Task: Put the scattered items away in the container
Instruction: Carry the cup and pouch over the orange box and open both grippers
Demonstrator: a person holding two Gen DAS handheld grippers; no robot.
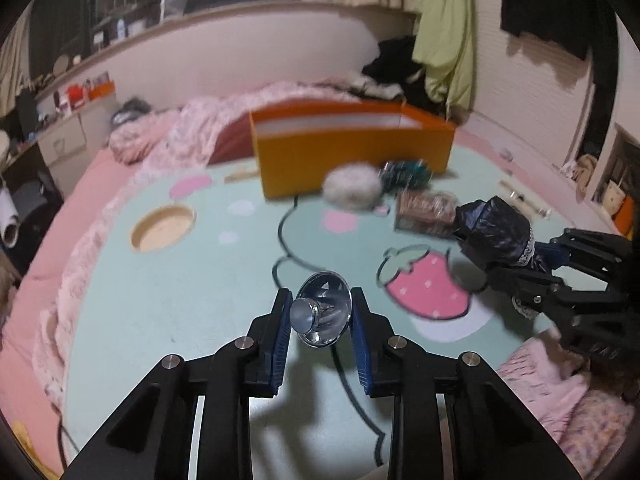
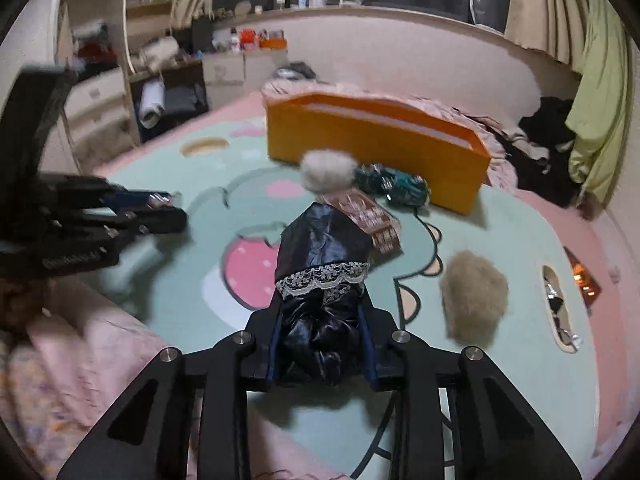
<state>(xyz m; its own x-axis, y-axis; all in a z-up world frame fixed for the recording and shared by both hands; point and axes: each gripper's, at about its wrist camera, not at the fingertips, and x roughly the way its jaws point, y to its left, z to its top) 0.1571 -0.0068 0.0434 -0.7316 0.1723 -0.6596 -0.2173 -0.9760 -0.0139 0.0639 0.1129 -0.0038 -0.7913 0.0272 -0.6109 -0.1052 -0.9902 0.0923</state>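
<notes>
Open room: a bare stretch of the mint blanket (image 1: 168,304) is seen at 9 o'clock of the left gripper (image 1: 320,312); the bed's pink edge runs beyond it.
Container: the orange box (image 1: 352,156) is placed at 12 o'clock on the blanket; its contents cannot be seen.
Scattered items: a white fluffy ball (image 1: 352,186), a teal tangle (image 1: 404,172) and a brown packet (image 1: 426,212) are clustered just before the box; a beige fluffy ball (image 2: 474,294) is left at 3 o'clock.
Left fingers: closed narrowly on a shiny metal cup (image 1: 324,310).
Right fingers: the right gripper (image 2: 322,354) is closed on a black lace-trimmed cloth bundle (image 2: 324,264).
Writing: none can be read.
</notes>
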